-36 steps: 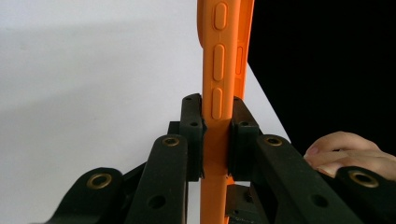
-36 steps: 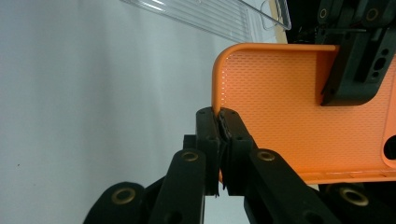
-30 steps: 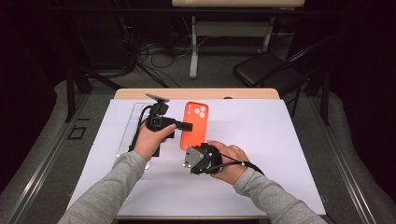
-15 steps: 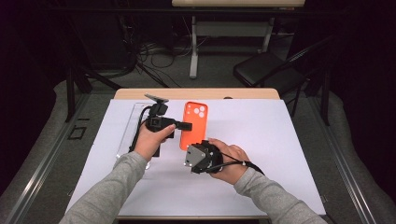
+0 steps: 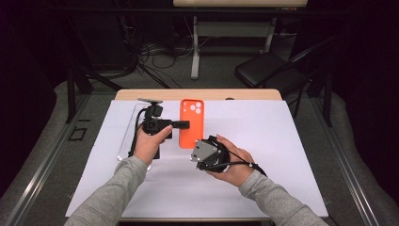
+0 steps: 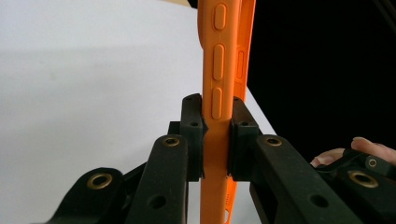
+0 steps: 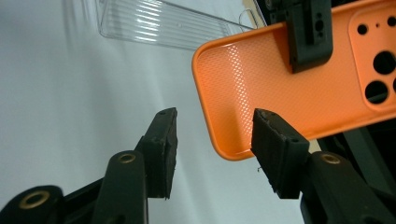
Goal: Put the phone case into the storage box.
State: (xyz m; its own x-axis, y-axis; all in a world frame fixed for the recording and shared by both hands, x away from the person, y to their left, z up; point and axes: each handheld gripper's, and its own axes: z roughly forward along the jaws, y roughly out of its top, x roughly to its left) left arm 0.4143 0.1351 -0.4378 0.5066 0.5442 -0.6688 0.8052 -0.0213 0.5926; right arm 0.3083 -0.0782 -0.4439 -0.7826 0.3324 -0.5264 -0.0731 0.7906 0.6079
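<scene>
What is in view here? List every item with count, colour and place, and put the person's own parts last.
phone case: one, orange, held on edge above the sheet, clamped at its side by the left gripper.
tray: one, clear ribbed plastic, on the sheet at the table's left.
sheet: one, white, covering most of the table.
table: one, light wood, its far edge showing past the sheet.
chair: one, black, on the floor beyond the table at the right.
cables: several, dark, on the floor behind the table.
left gripper: one, black, shut on the phone case.
right gripper: one, black, open, its jaws near the phone case's lower end.
sleeves: two, grey, entering from the bottom.
</scene>
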